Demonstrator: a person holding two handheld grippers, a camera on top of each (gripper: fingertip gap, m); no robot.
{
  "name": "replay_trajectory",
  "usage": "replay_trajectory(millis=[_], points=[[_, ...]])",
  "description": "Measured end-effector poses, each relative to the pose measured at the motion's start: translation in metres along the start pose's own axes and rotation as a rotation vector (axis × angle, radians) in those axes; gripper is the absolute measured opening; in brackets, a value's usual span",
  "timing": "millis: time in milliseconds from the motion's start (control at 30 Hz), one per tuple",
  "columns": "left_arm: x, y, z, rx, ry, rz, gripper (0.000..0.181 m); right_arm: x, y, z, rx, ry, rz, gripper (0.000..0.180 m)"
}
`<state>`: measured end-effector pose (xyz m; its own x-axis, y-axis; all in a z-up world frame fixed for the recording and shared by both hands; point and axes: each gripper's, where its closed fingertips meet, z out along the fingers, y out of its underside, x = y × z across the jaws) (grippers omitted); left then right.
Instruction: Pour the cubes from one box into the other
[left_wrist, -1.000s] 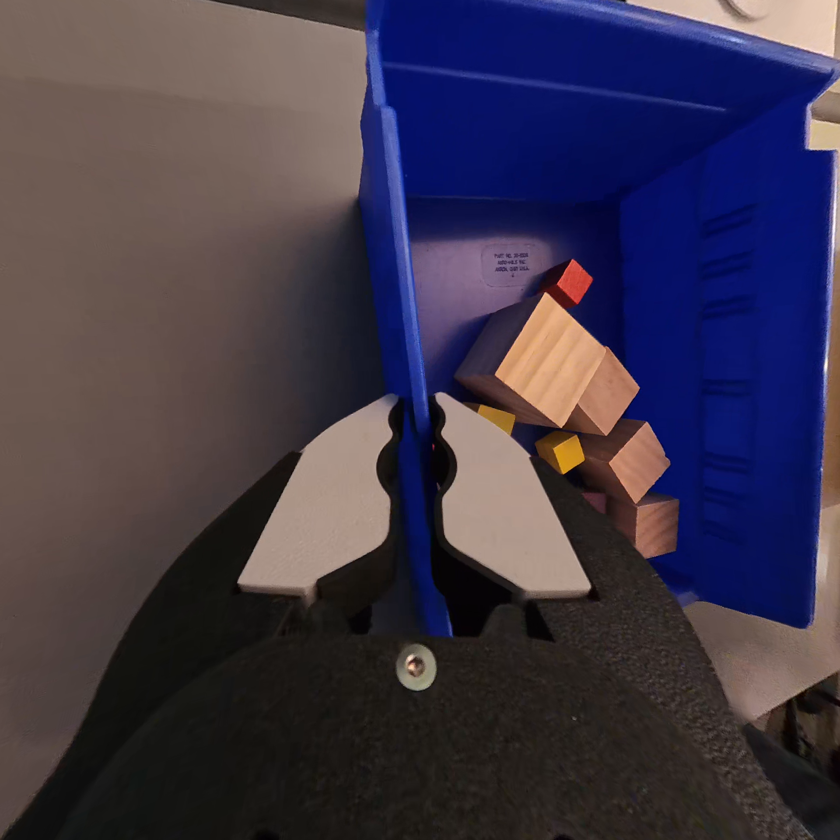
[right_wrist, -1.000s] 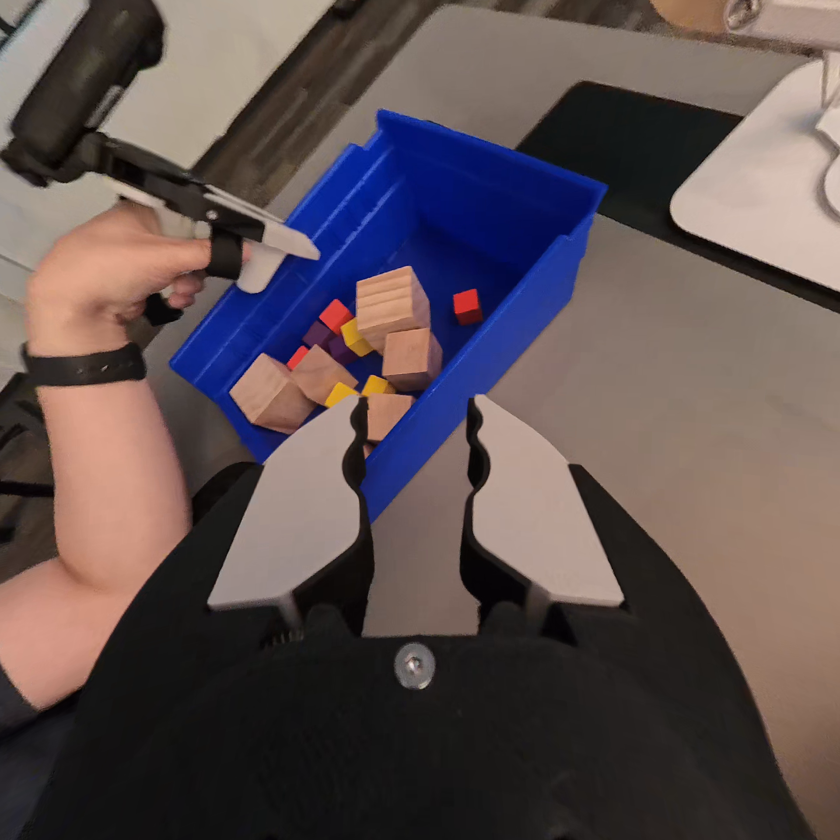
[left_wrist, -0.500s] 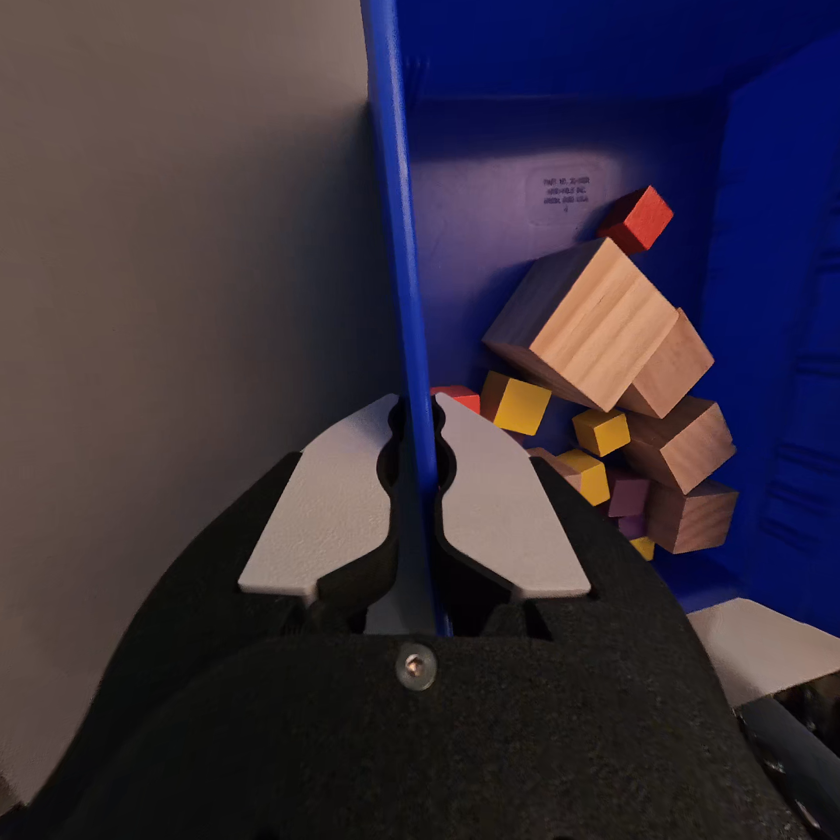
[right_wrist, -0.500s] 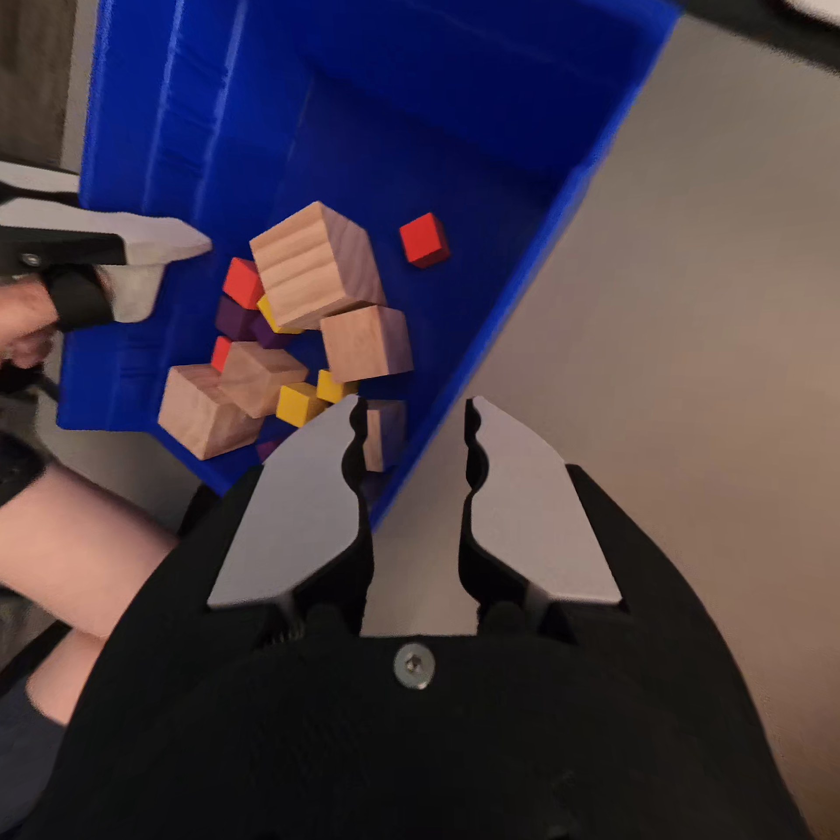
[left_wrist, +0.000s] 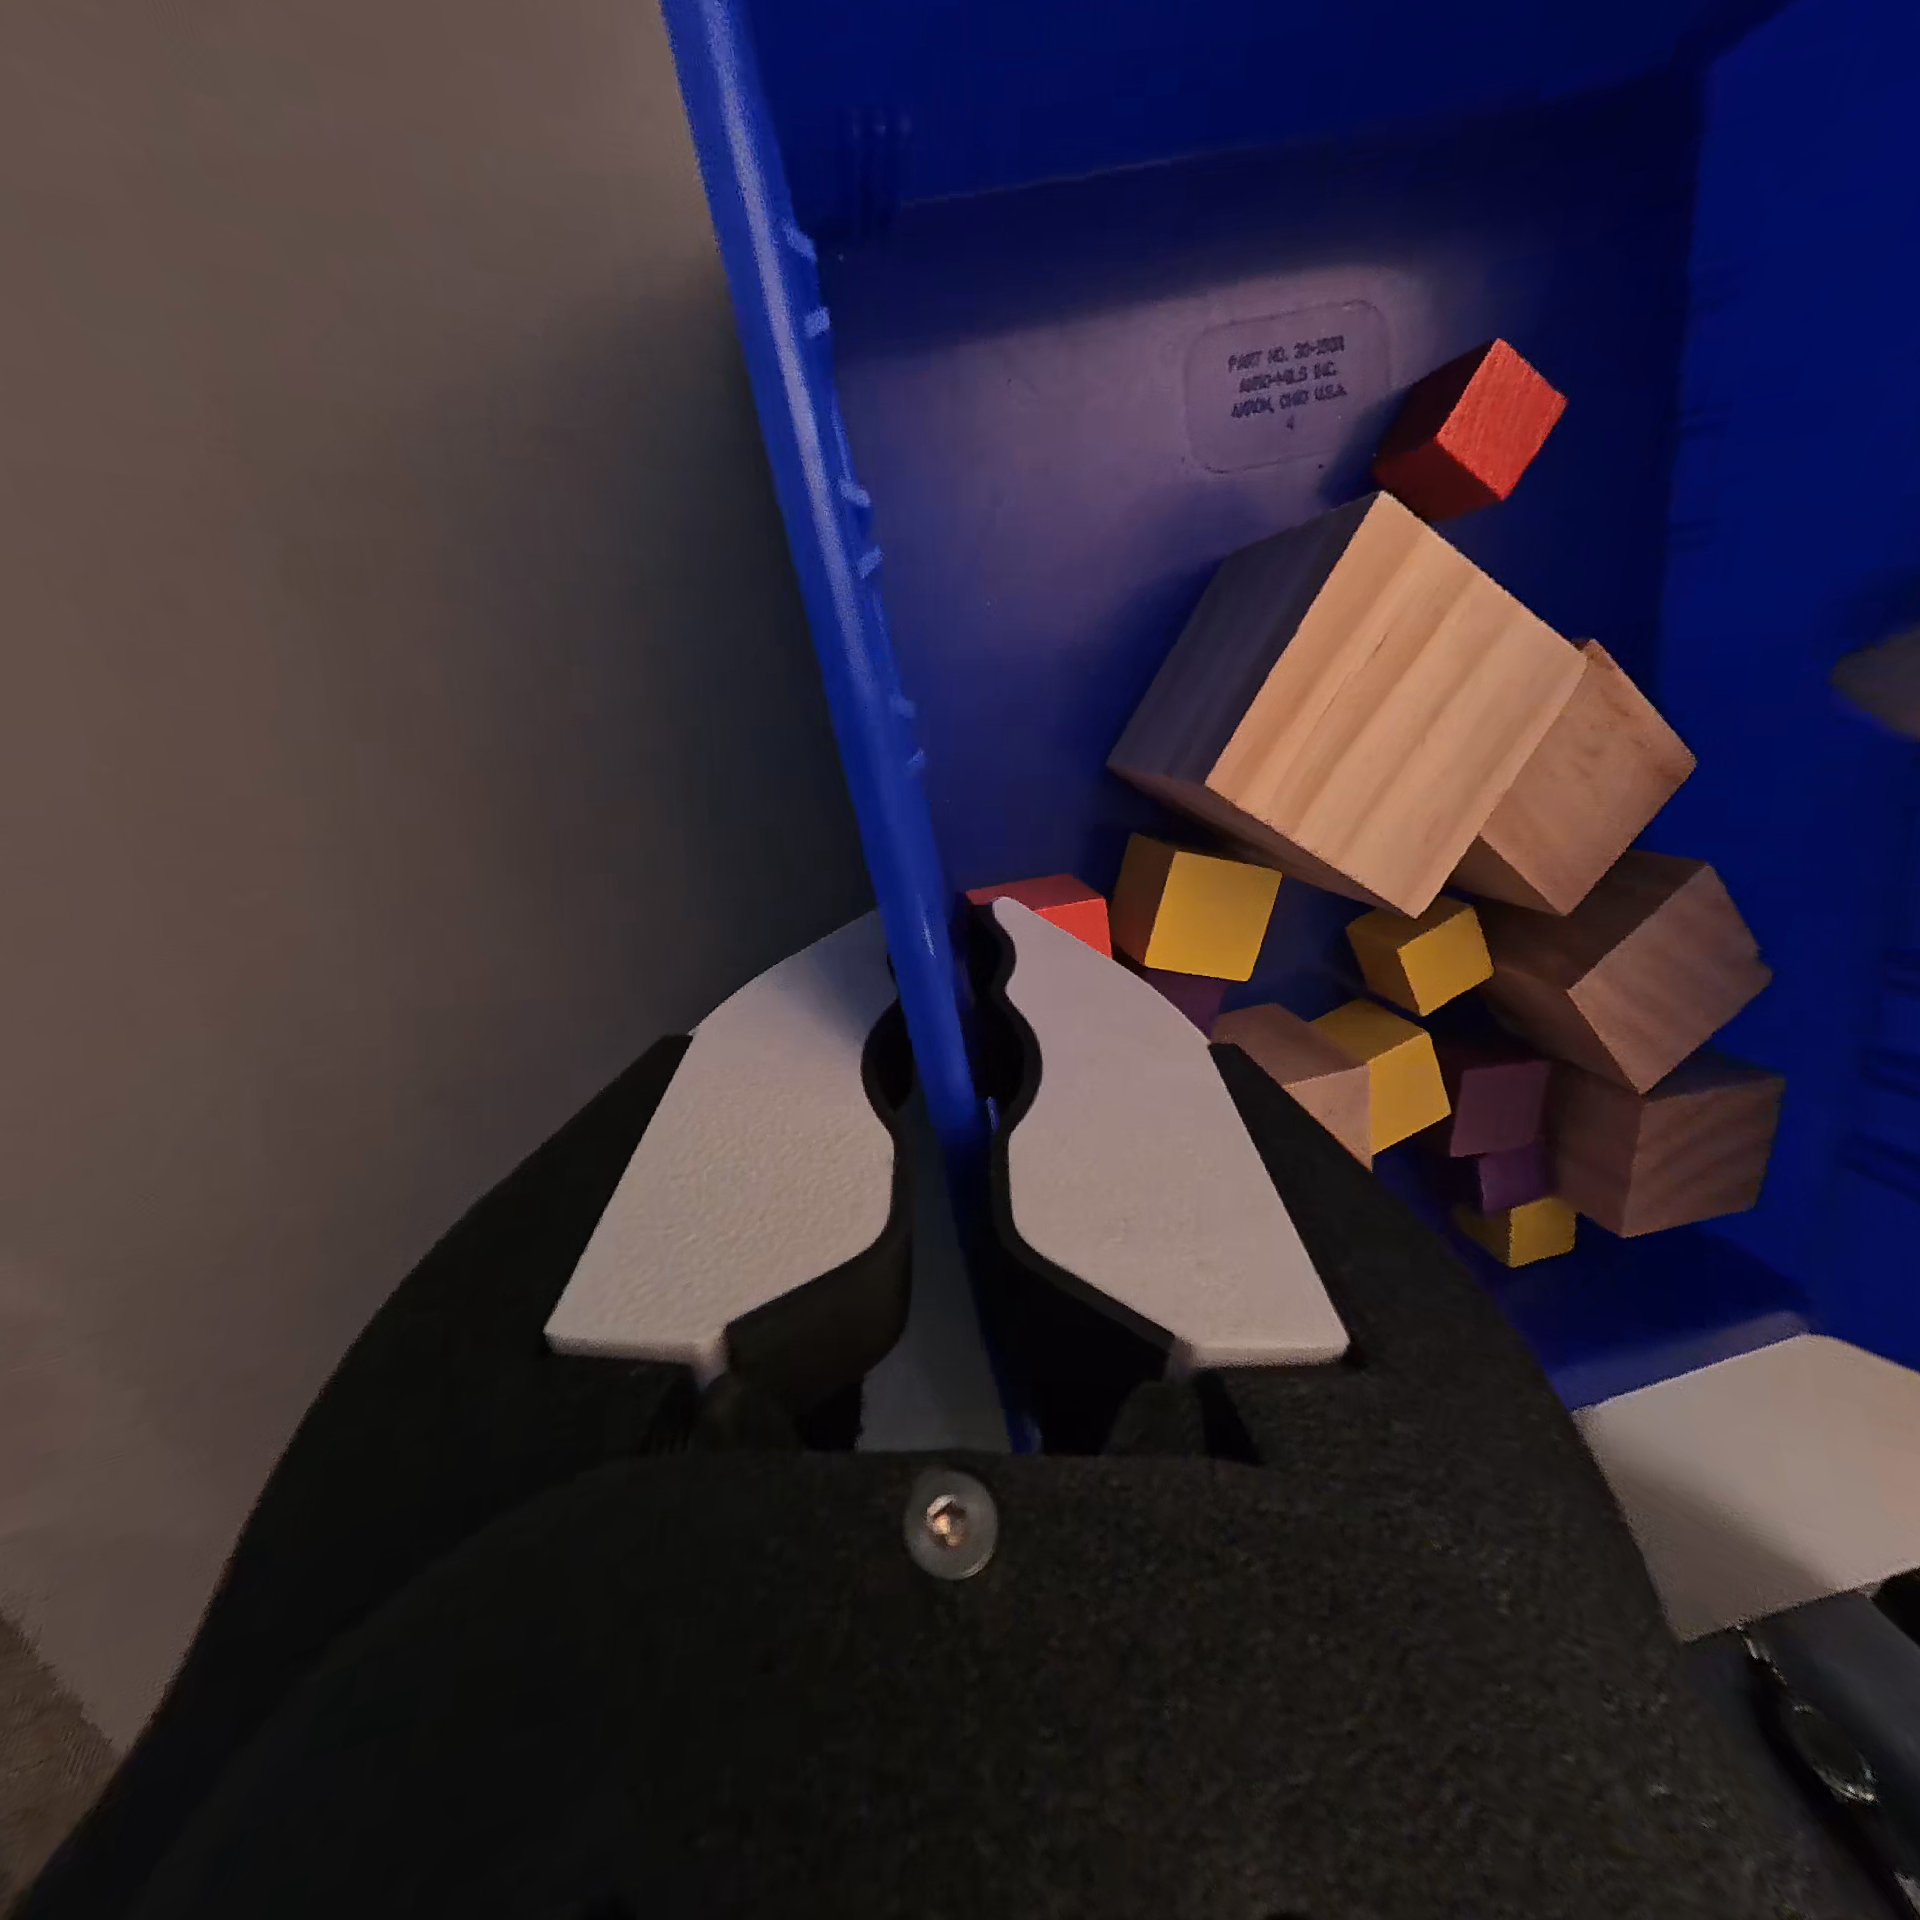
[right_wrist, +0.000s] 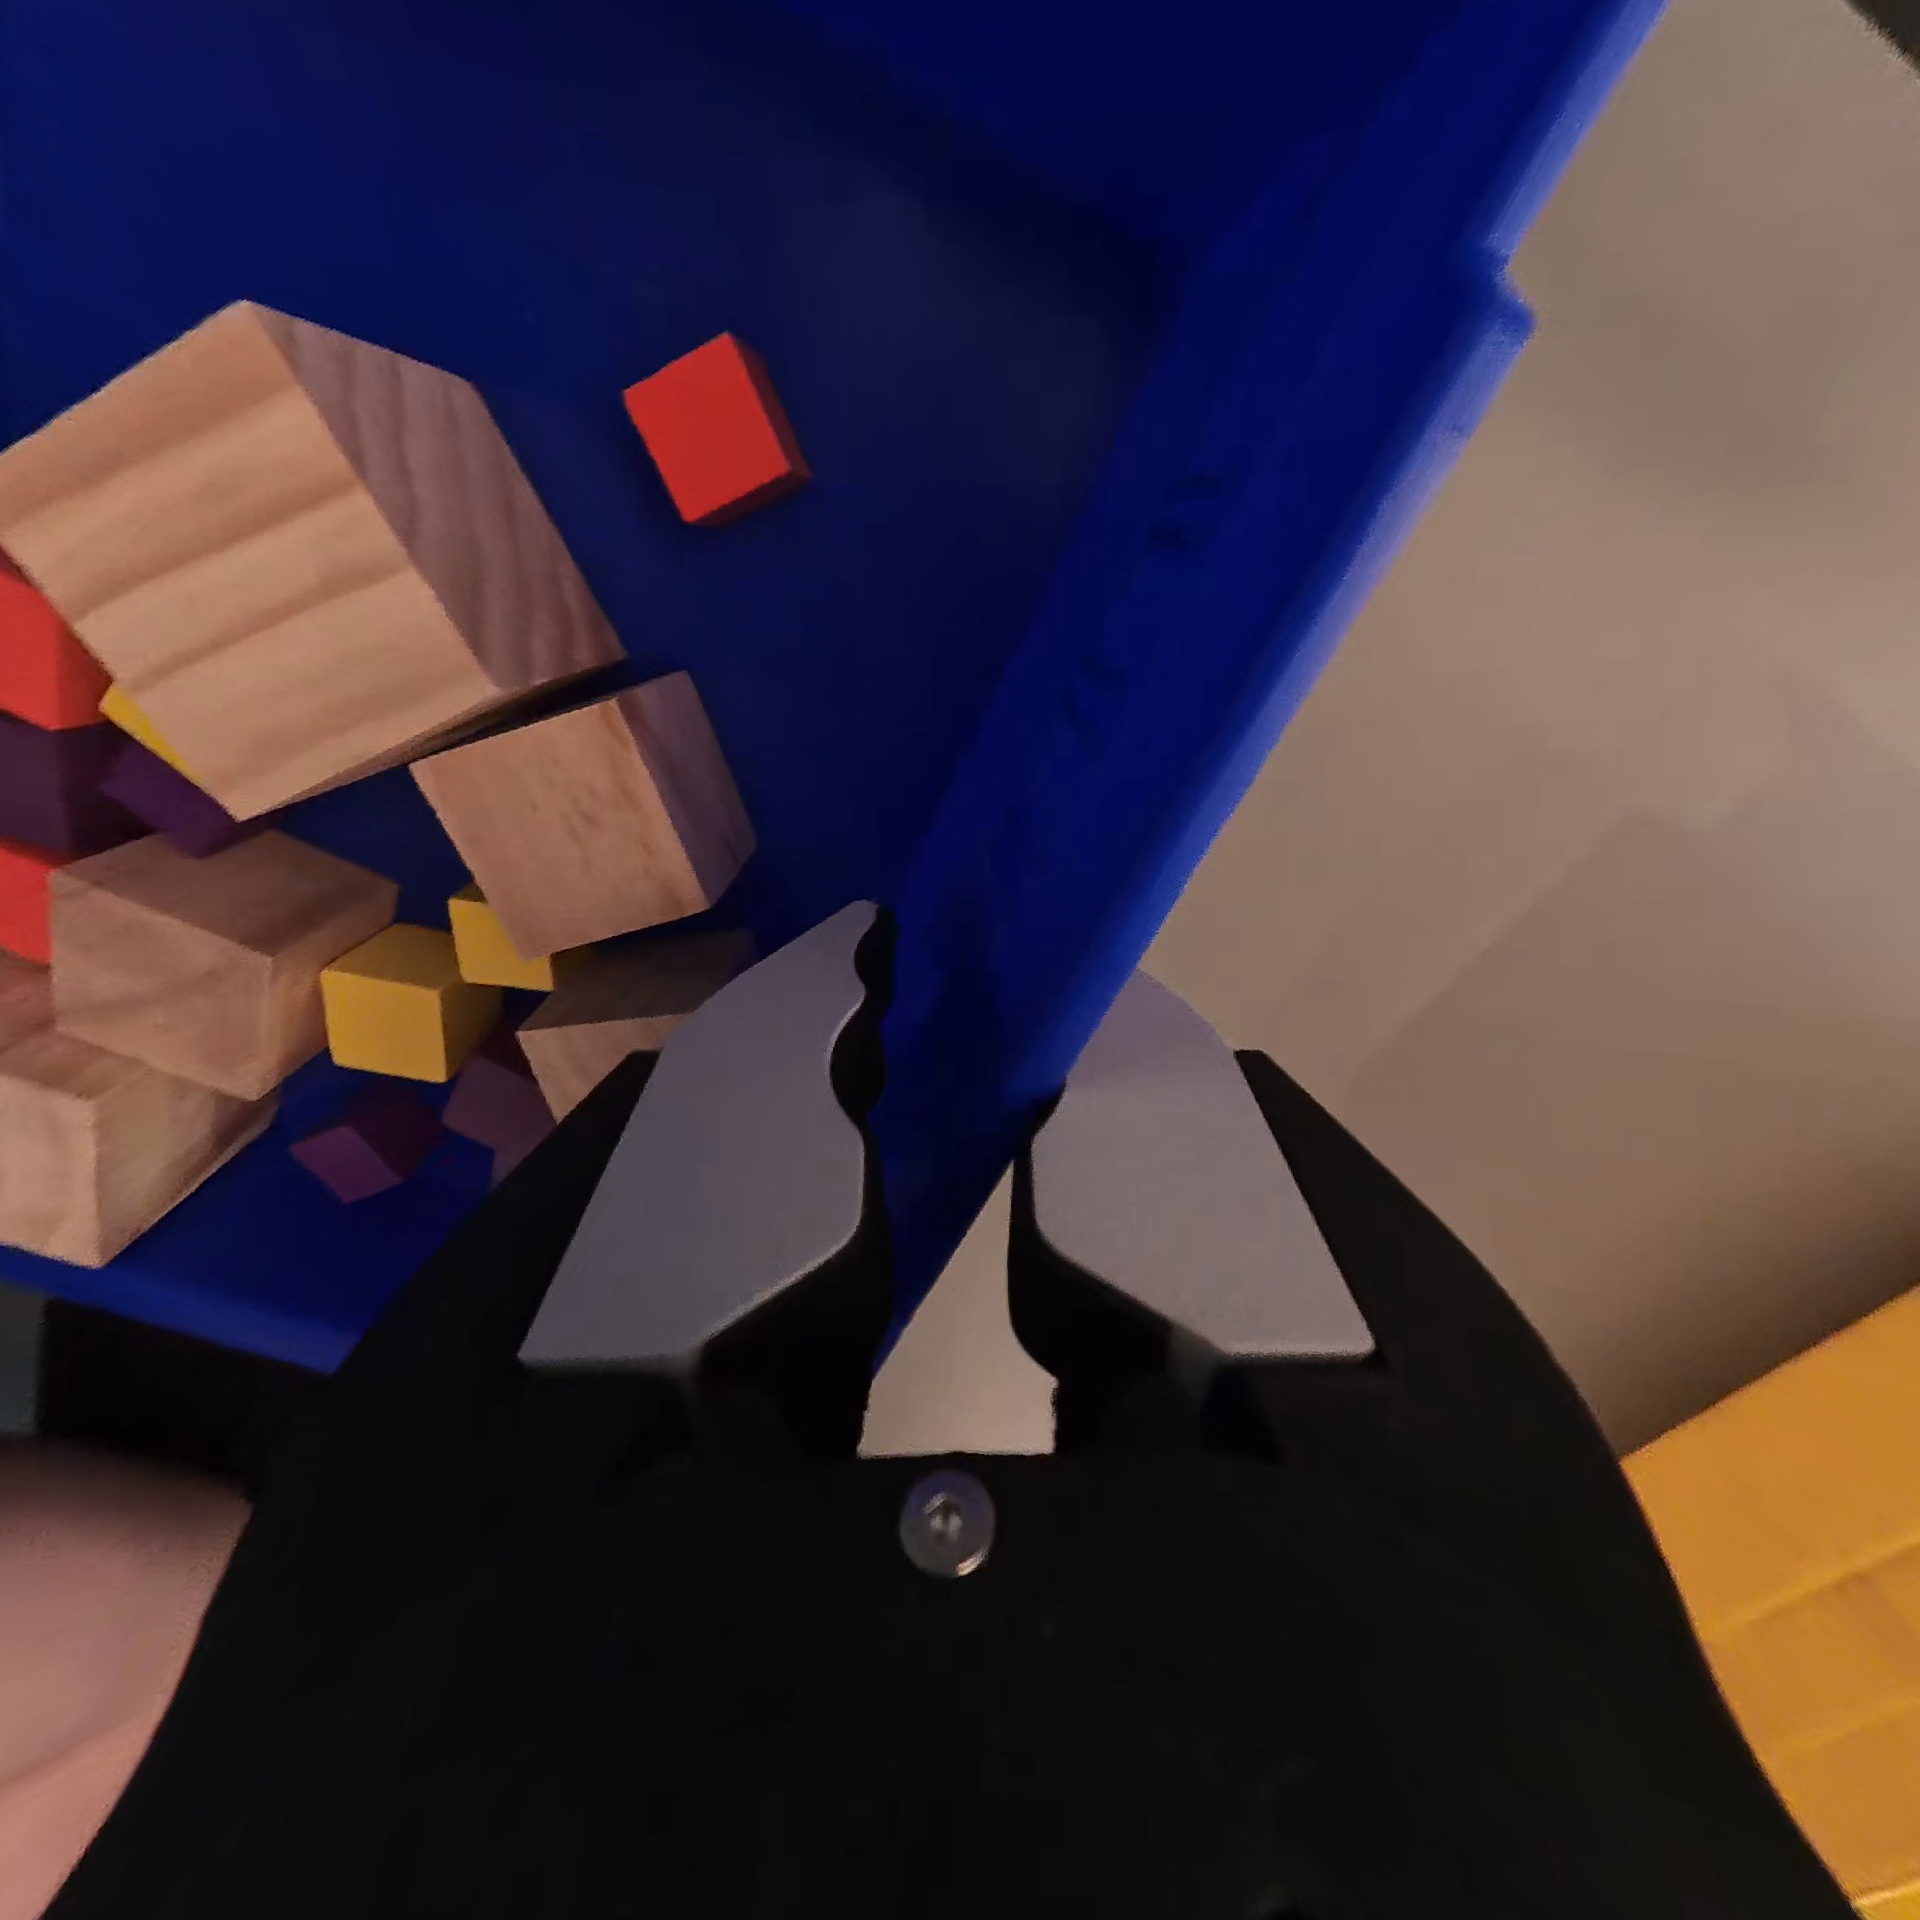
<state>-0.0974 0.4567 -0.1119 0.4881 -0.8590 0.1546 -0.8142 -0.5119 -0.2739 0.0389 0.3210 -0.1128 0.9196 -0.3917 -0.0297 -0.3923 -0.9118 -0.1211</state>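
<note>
A blue box (left_wrist: 1039, 571) holds several cubes: large pale wooden ones (left_wrist: 1392, 707) and small red (left_wrist: 1475, 426), yellow (left_wrist: 1205, 914) and purple (left_wrist: 1496, 1112) ones, heaped toward one end. My left gripper (left_wrist: 940, 925) is shut on the box's left wall, one finger inside and one outside. In the right wrist view, my right gripper (right_wrist: 1003, 956) straddles the box's opposite wall (right_wrist: 1195, 623), pinching it, with its outer fingertip hidden behind the wall. The wooden cubes (right_wrist: 281, 540) and a lone red cube (right_wrist: 717, 426) lie to its left.
The grey tabletop (left_wrist: 364, 727) lies left of the box and also right of it (right_wrist: 1558, 831). A yellow box-like thing (right_wrist: 1787, 1621) shows at the lower right of the right wrist view. A person's arm (right_wrist: 83, 1662) is at its lower left.
My right gripper moved in from above the table onto the box's wall and its fingers narrowed around it. The left gripper kept its hold, and the box now fills more of both views.
</note>
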Motion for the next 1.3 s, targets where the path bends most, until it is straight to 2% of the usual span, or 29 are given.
replay_trajectory(millis=[300, 700, 933, 1033, 1300], points=[[0.012, -0.005, 0.003, 0.019, 0.069, -0.033, 0.014, 0.012, 0.002, 0.002, -0.014, -0.005, 0.072, 0.016], [0.016, -0.013, 0.008, 0.02, -0.02, 0.018, 0.008, 0.017, 0.006, 0.003, -0.004, -0.042, 0.158, 0.011], [0.036, -0.013, 0.012, 0.005, -0.021, 0.071, 0.009, 0.031, 0.017, 0.001, -0.004, -0.105, 0.239, 0.008], [0.05, -0.013, 0.014, 0.005, 0.031, 0.027, 0.013, 0.04, 0.021, 0.001, 0.026, -0.131, 0.287, 0.008], [0.054, -0.014, 0.016, -0.018, -0.048, 0.097, 0.008, 0.046, 0.031, 0.002, 0.016, -0.063, 0.233, 0.009]])
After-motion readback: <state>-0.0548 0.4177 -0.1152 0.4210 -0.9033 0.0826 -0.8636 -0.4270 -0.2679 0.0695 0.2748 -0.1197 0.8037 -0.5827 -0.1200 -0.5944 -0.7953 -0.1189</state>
